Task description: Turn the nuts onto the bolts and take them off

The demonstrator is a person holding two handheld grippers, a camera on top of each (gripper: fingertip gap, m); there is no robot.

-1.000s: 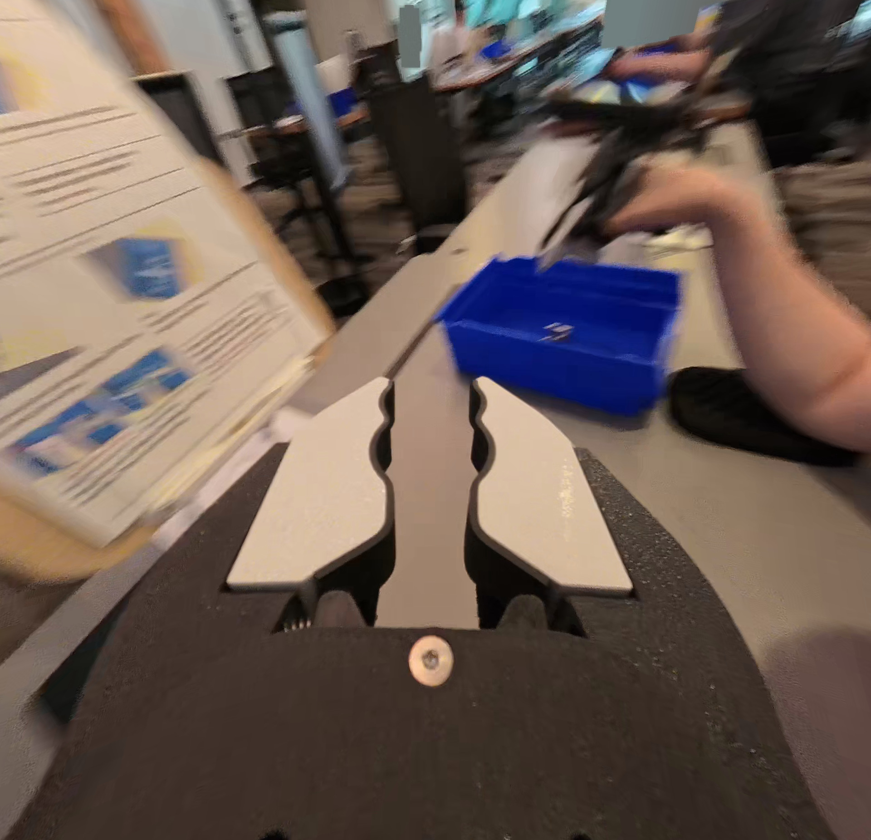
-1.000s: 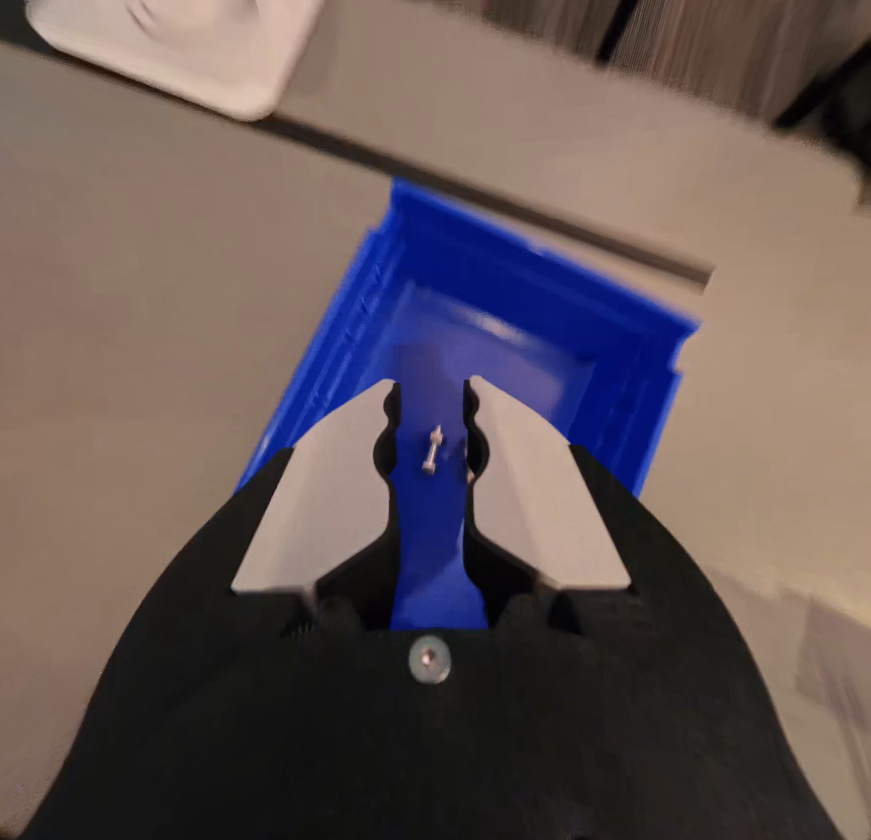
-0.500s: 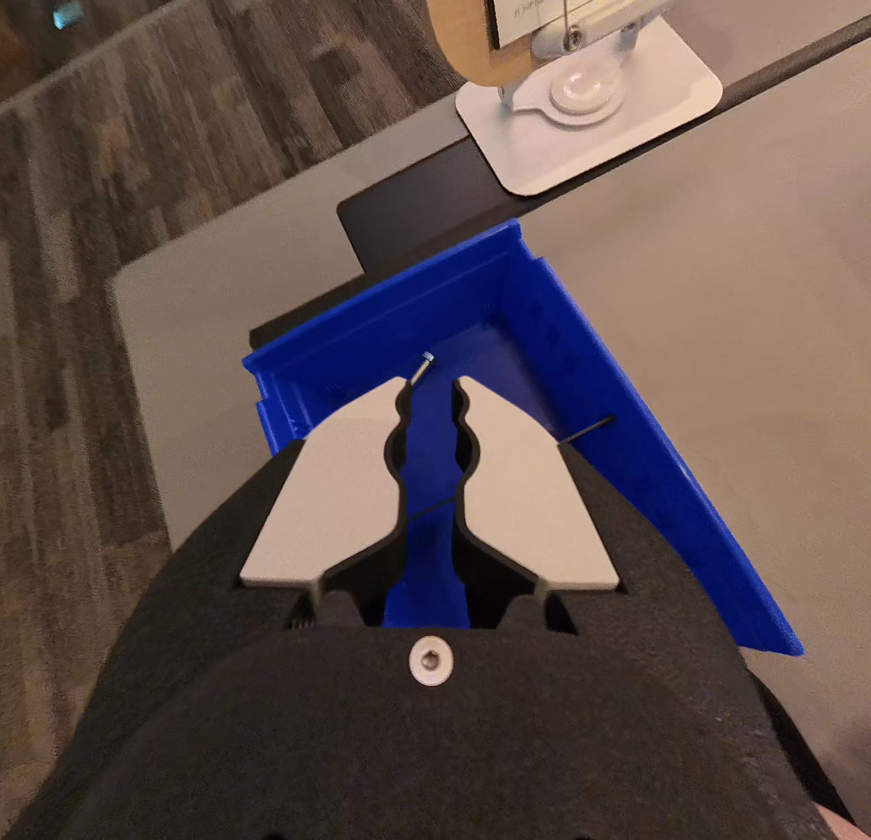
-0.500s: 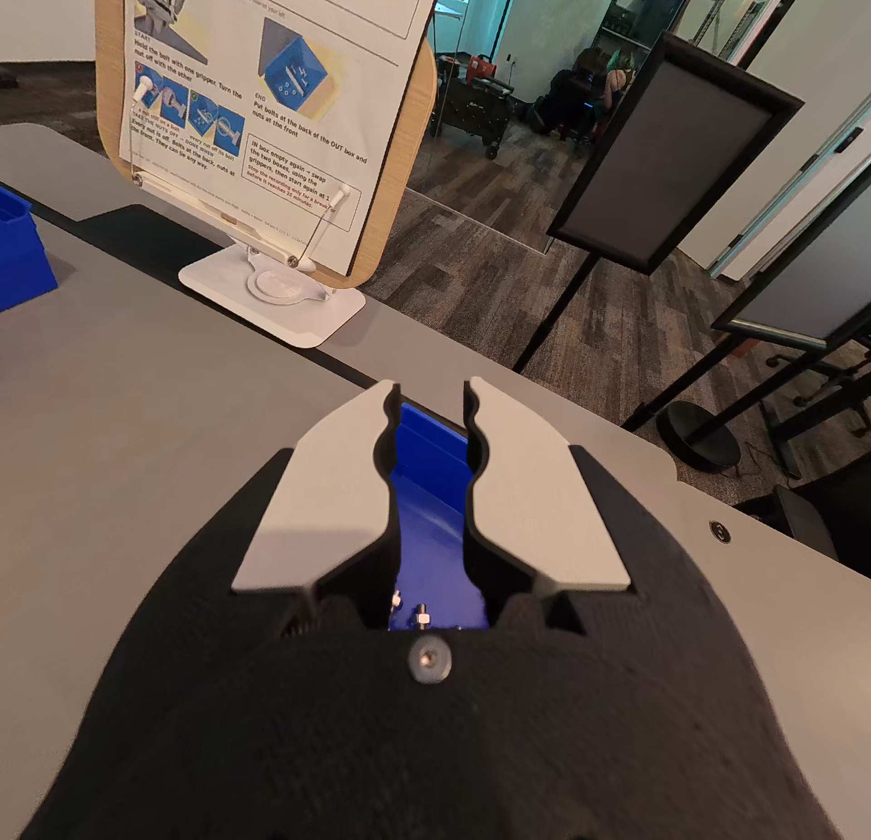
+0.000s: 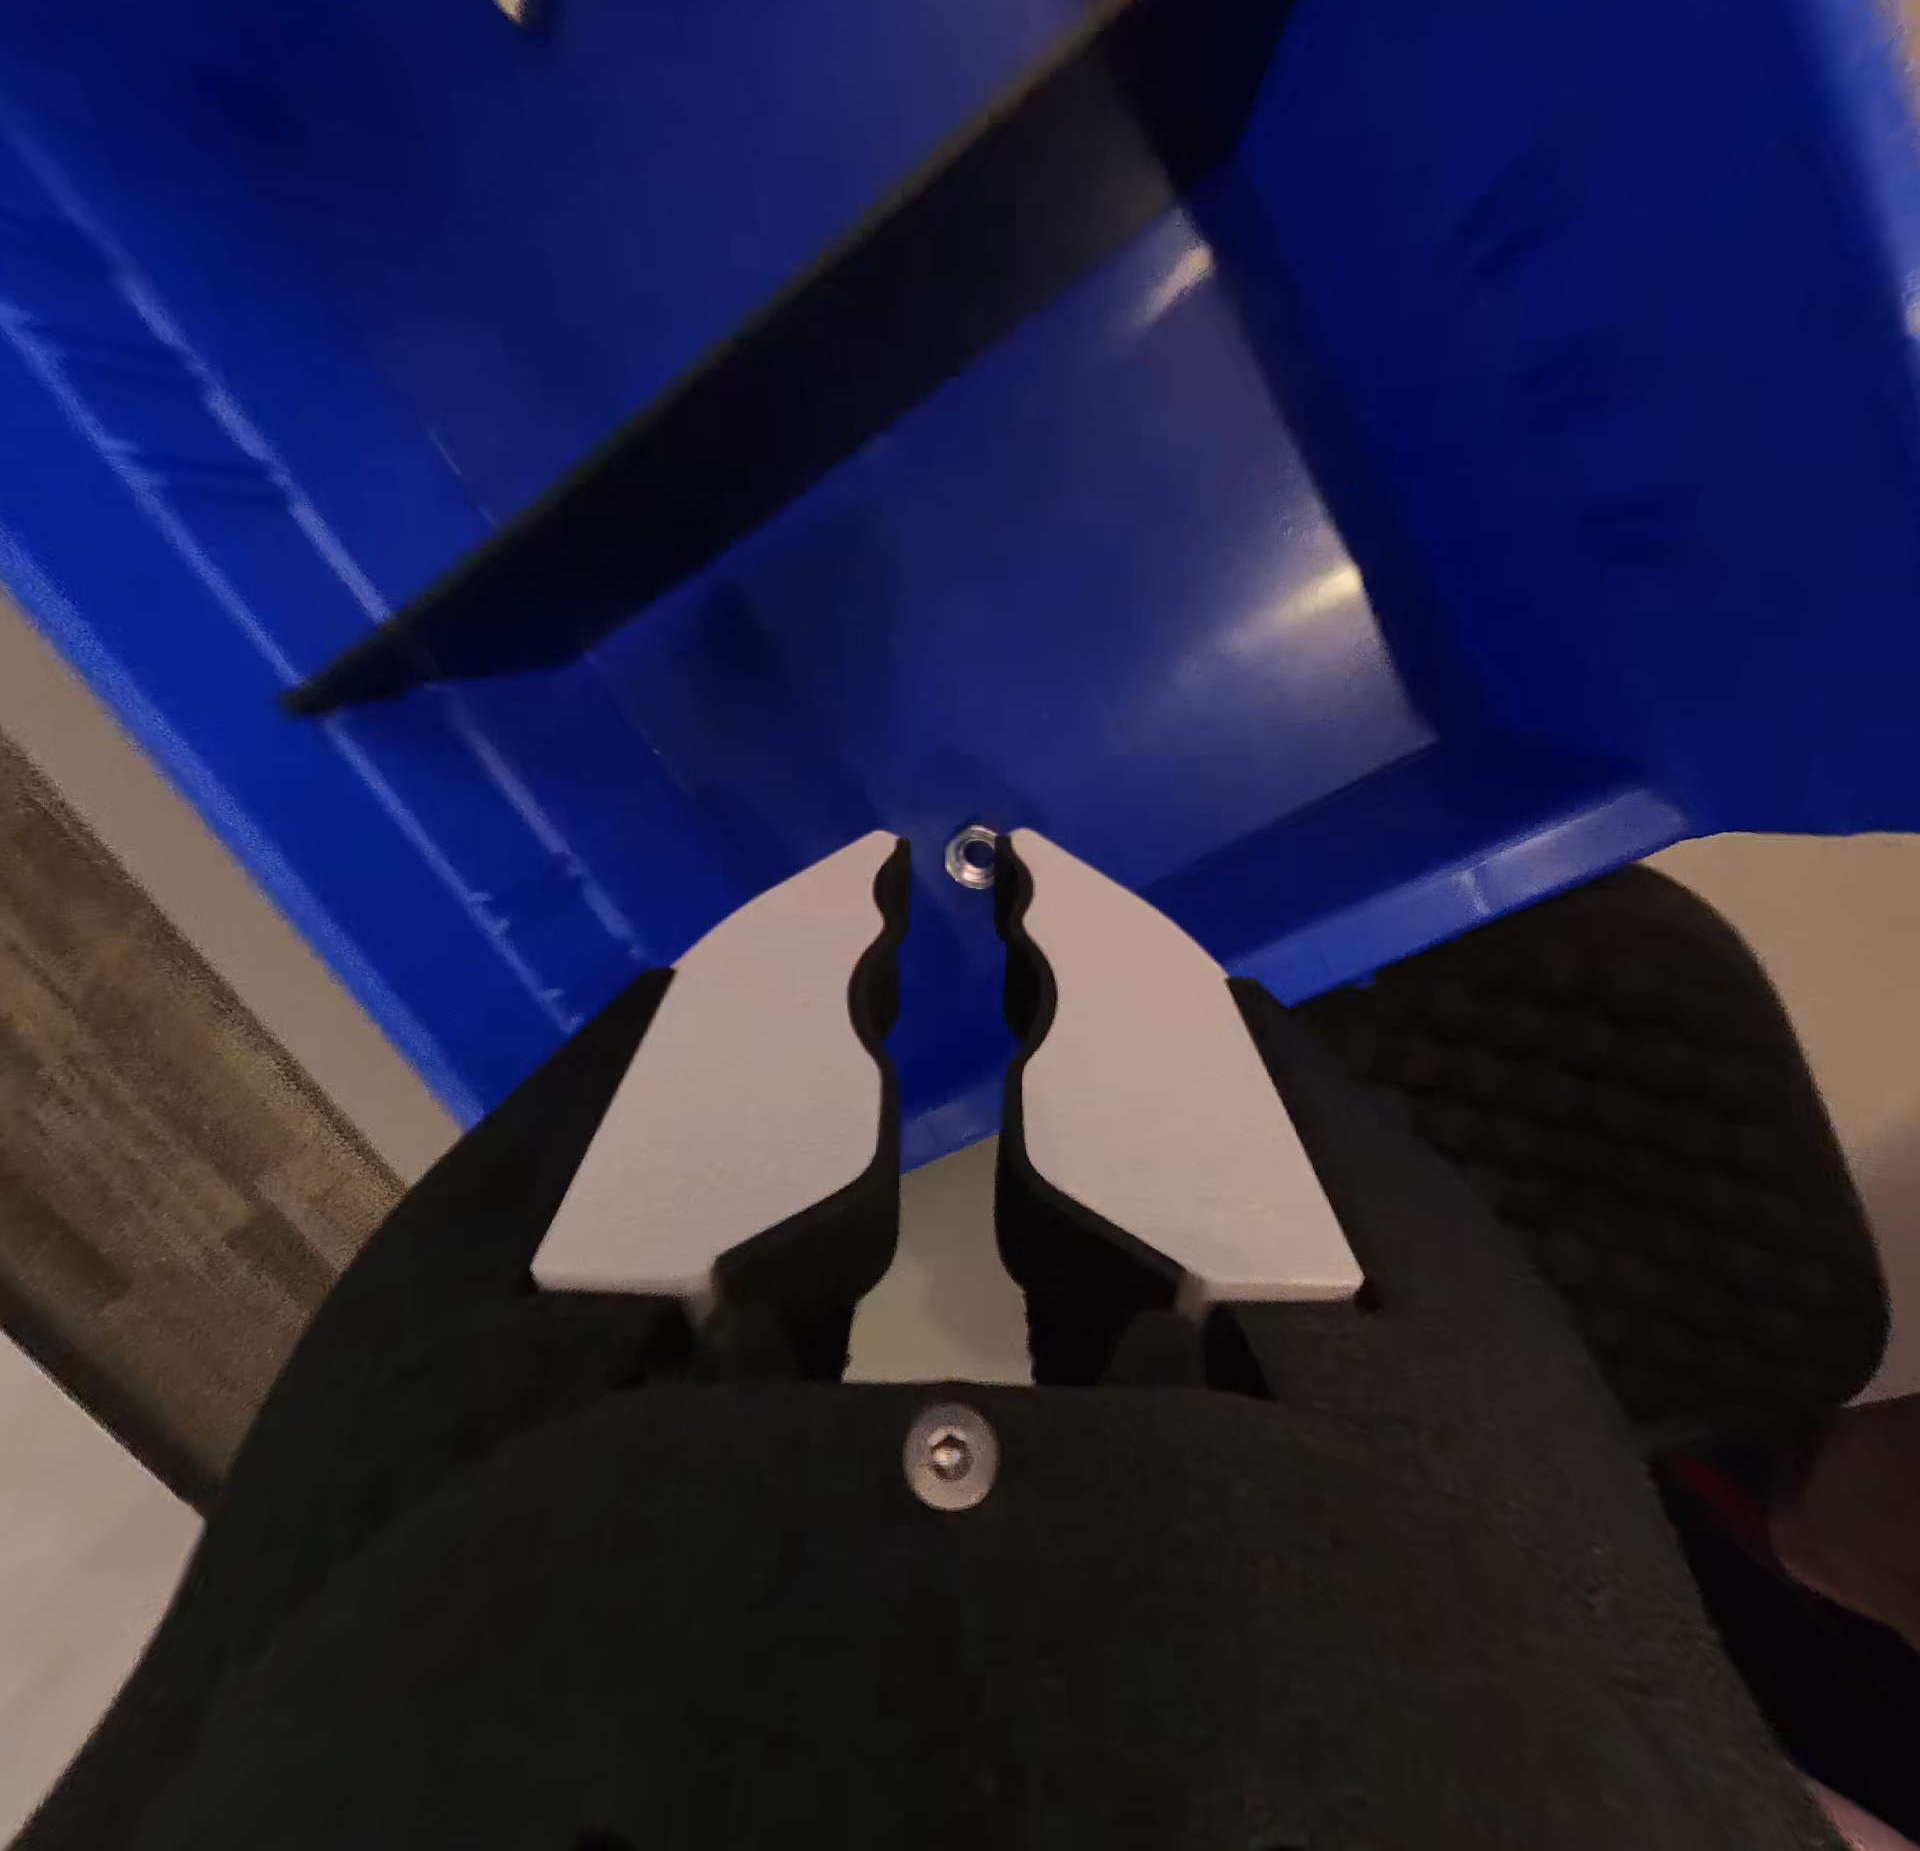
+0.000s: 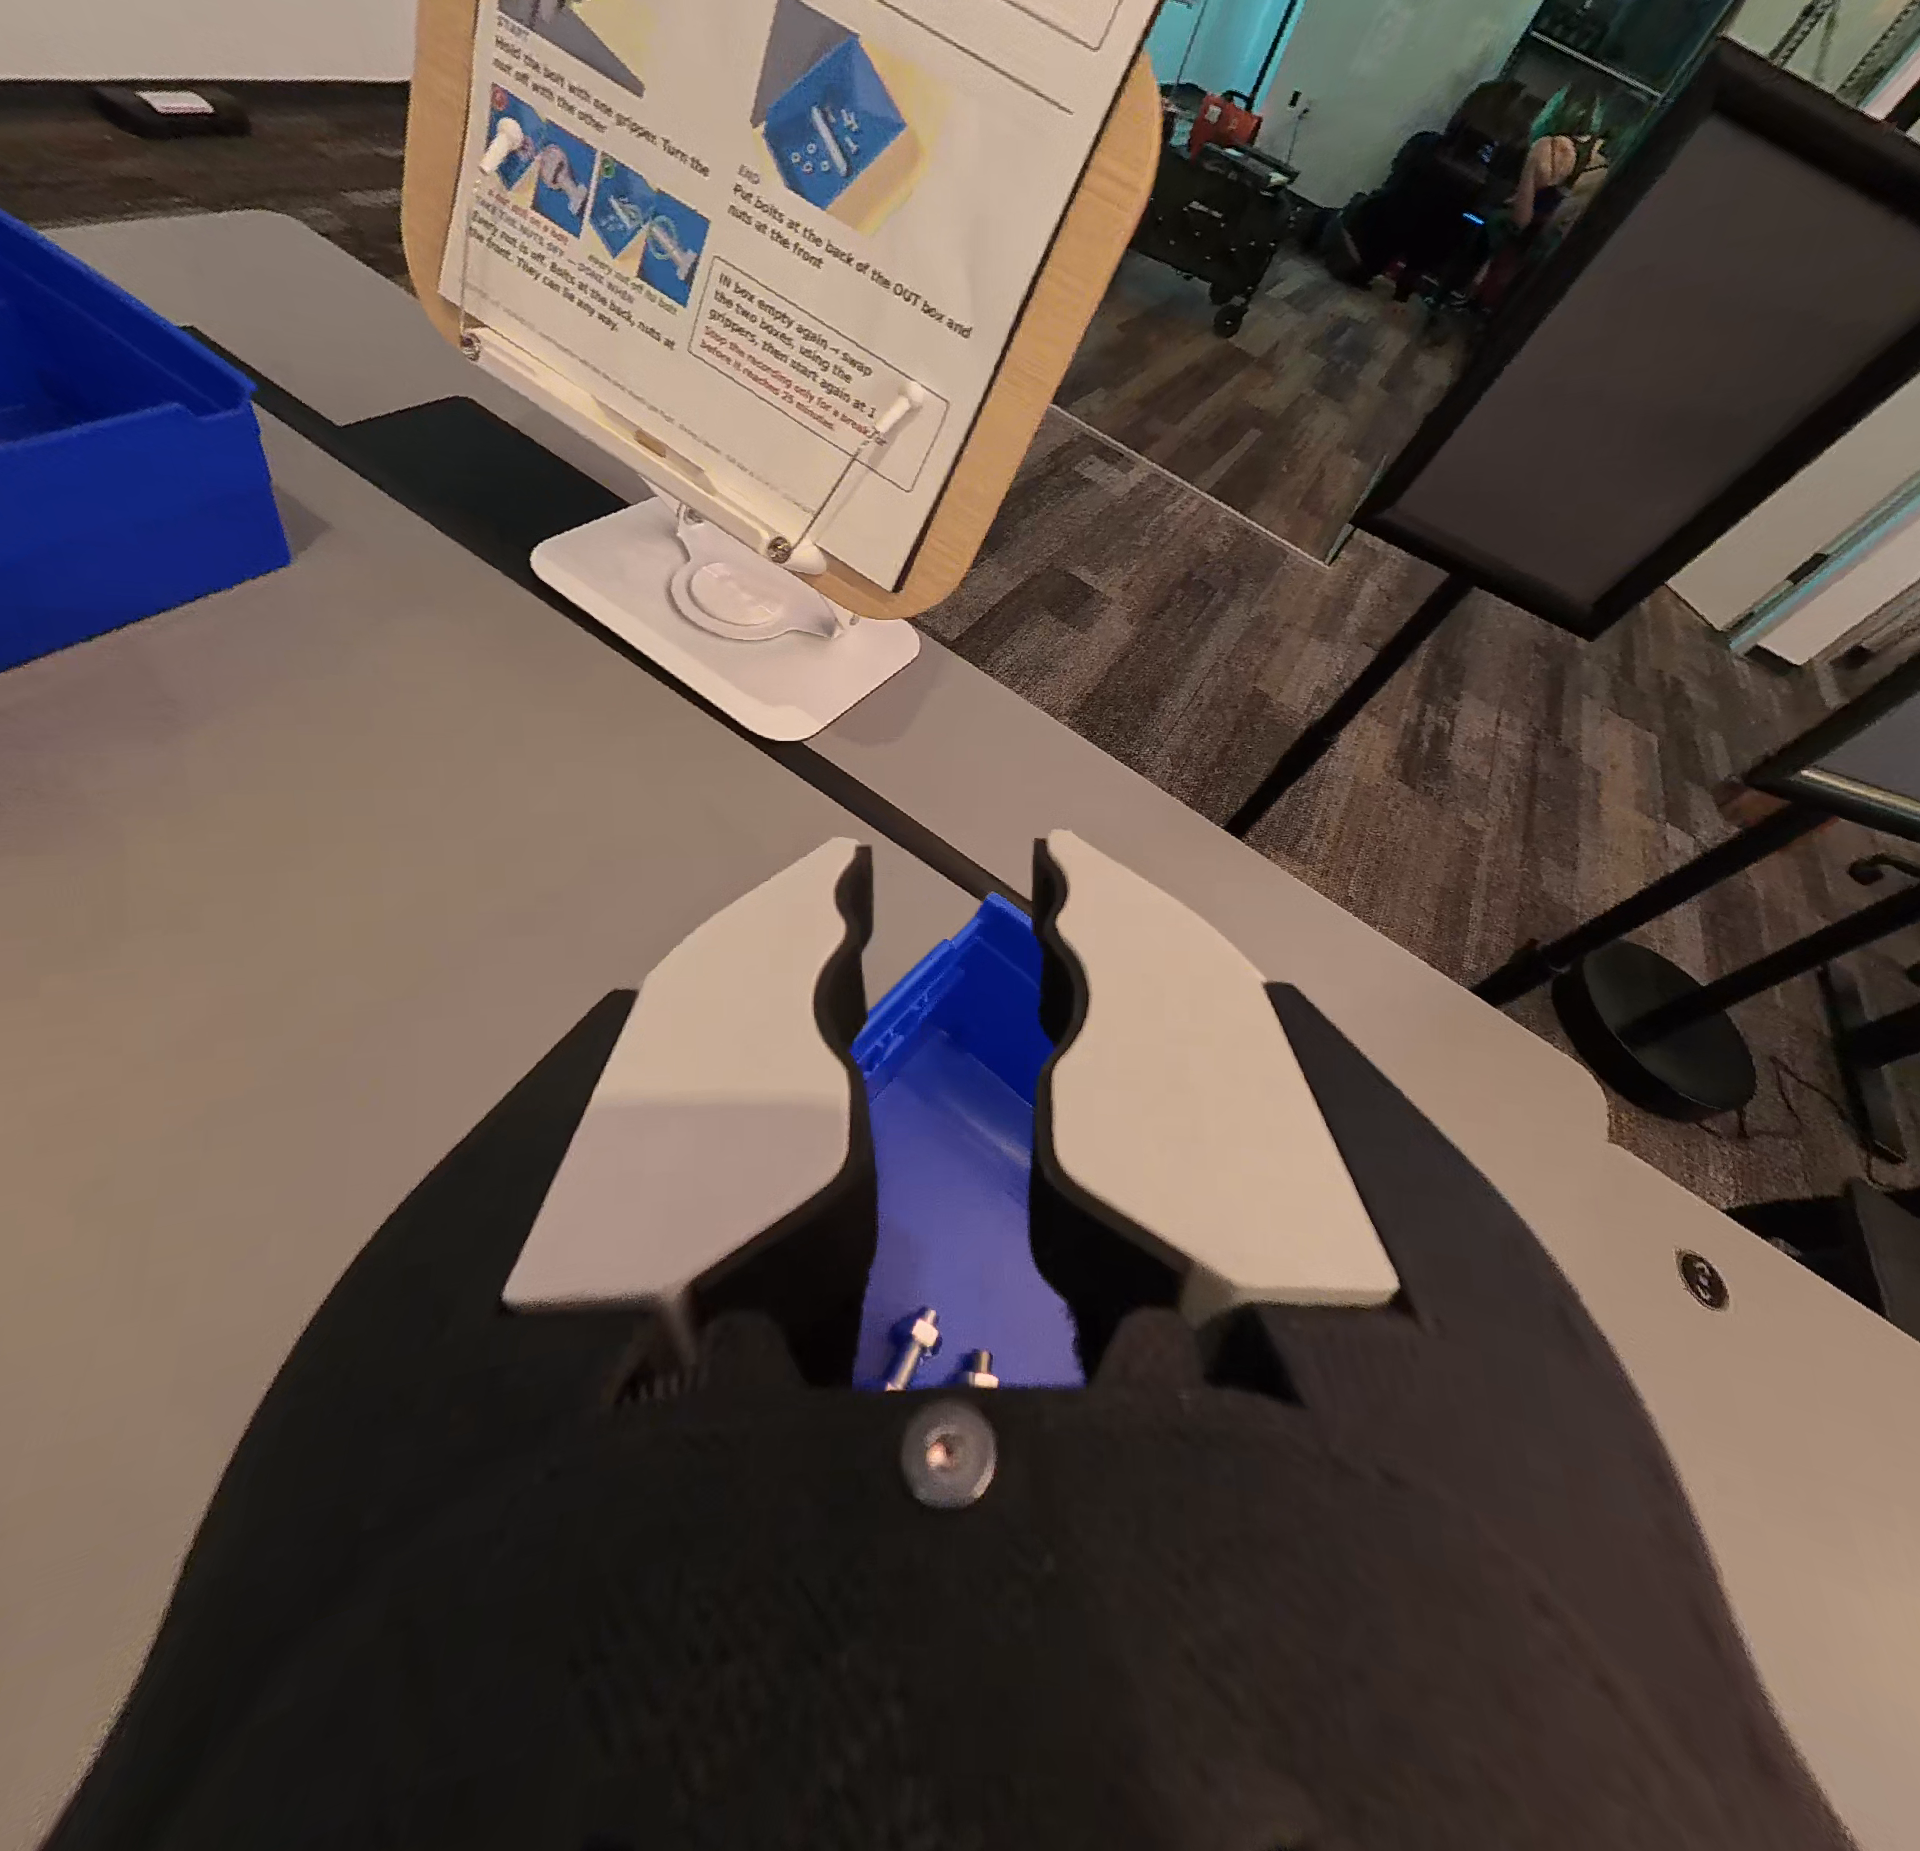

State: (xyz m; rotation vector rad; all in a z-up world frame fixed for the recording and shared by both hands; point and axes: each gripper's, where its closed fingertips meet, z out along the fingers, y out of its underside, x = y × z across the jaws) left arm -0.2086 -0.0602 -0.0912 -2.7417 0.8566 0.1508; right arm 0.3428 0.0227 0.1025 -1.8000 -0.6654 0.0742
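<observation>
Down inside the left blue bin (image 5: 1039, 451), the left claw (image 5: 948, 851) sits with its jaws a narrow gap apart, and a small silver nut (image 5: 971, 859) lies on the bin floor right between the tips, not pinched. A black divider (image 5: 831, 367) crosses the bin beyond it. Over on the other side, the right claw (image 6: 951, 856) hangs above a second blue bin (image 6: 966, 1126), jaws apart and holding nothing; two bolts with nuts (image 6: 935, 1354) rest on that bin's floor beneath it. Farther along the grey counter (image 6: 364, 918) stands an instruction sheet on a white stand (image 6: 727, 295).
</observation>
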